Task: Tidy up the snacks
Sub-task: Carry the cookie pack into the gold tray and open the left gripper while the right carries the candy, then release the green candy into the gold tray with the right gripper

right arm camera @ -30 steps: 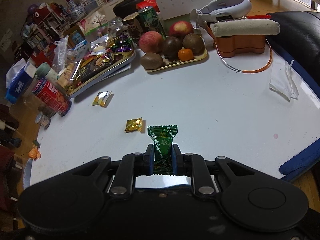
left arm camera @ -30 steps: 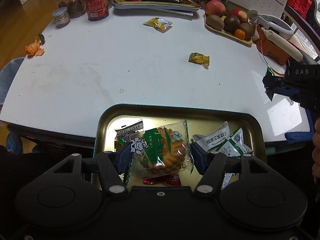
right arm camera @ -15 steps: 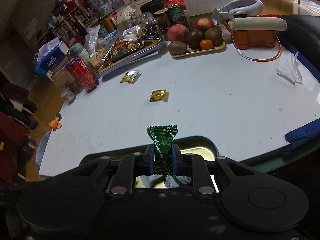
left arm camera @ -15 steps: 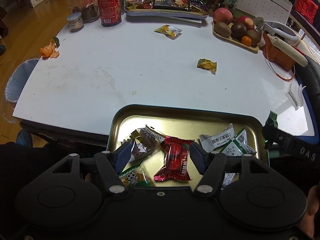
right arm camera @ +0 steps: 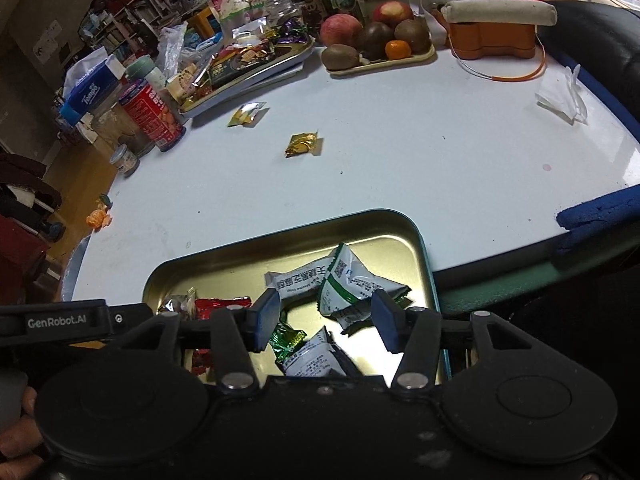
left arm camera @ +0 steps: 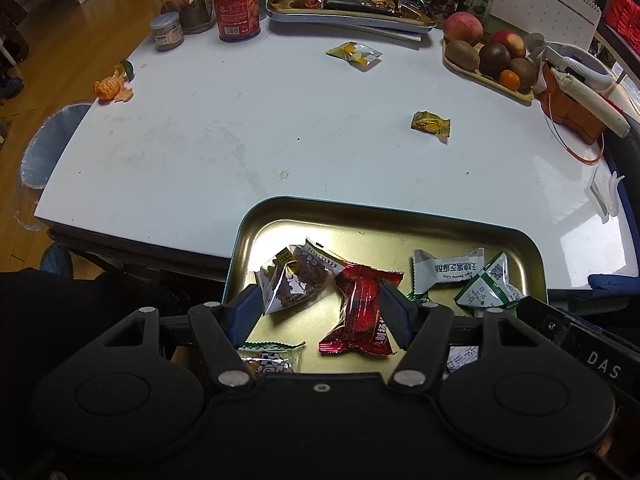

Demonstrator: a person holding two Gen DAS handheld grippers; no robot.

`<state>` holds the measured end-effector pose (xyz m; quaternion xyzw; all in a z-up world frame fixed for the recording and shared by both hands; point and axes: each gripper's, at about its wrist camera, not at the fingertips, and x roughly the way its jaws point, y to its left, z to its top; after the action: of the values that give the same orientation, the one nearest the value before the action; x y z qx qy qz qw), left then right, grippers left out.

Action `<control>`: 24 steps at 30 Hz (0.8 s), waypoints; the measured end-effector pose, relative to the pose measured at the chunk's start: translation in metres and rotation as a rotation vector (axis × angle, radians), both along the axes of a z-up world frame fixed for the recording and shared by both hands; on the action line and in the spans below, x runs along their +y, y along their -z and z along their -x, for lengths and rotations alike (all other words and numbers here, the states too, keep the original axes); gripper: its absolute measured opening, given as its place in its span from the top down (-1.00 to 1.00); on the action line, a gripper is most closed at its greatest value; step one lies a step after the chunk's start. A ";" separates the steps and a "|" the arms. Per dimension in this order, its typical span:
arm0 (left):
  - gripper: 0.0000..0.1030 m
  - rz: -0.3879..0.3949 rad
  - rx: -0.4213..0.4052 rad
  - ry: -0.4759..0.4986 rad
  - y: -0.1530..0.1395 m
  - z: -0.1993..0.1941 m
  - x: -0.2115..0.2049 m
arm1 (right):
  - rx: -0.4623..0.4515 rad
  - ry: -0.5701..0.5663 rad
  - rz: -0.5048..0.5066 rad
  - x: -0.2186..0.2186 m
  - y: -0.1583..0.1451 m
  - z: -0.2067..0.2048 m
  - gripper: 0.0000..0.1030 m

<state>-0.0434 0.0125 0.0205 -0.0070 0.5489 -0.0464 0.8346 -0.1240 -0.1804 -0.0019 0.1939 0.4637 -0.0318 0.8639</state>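
While the left gripper (left arm camera: 320, 312) hangs over the gold tin tray (left arm camera: 384, 216) at the bottom centre of the left wrist view, its blue pads stand wide apart and press on nothing. Between them lie a red wrapped snack (left arm camera: 362, 312) with white Chinese characters and, against the left pad, a clear-and-white packet of dark pieces (left arm camera: 296, 280). To the right in the tray lies a white packet printed "Sesame Crisp" (left arm camera: 448, 270) under black Chinese characters, and beside it a white-and-green packet (left arm camera: 490, 288) with a QR code. Out on the white table (left arm camera: 240, 140), a gold candy (left arm camera: 431, 123) sits right of centre and a yellow sachet (left arm camera: 354, 54) lies at upper centre. A red can (left arm camera: 234, 0) stands at the top, a desk calendar (left arm camera: 548, 0) marked "02" at upper right. The black bar at lower right reads "DAS".

From the right wrist view, the right gripper (right arm camera: 326, 320) sits over the same tray (right arm camera: 400, 220), its jaws opening with nothing pressed between the pads. A green candy (right arm camera: 286, 342) lies in the tray just below the left pad, next to a white packet (right arm camera: 316, 360). The "Sesame Crisp" packet (right arm camera: 298, 278) and the white-and-green one (right arm camera: 352, 284) lie just beyond. The black bar at left reads "GenRobot.AI". At upper left a blue tissue pack (right arm camera: 90, 90) reads "Tempo".
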 end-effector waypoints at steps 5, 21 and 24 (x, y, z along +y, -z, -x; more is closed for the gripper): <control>-0.29 -0.031 0.059 -0.019 0.009 -0.006 0.002 | 0.078 0.020 0.063 0.003 0.009 -0.004 -0.04; -0.29 -0.047 0.033 0.011 -0.017 -0.093 -0.016 | 0.232 0.011 0.087 -0.007 -0.003 -0.064 -0.04; -0.29 -0.055 -0.004 0.005 -0.026 -0.119 -0.024 | 0.229 0.006 0.081 -0.013 -0.012 -0.094 -0.04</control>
<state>0.0753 -0.0115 0.0469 0.0174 0.5482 -0.0334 0.8355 -0.0300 -0.1931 0.0103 0.1555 0.5570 -0.0751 0.8124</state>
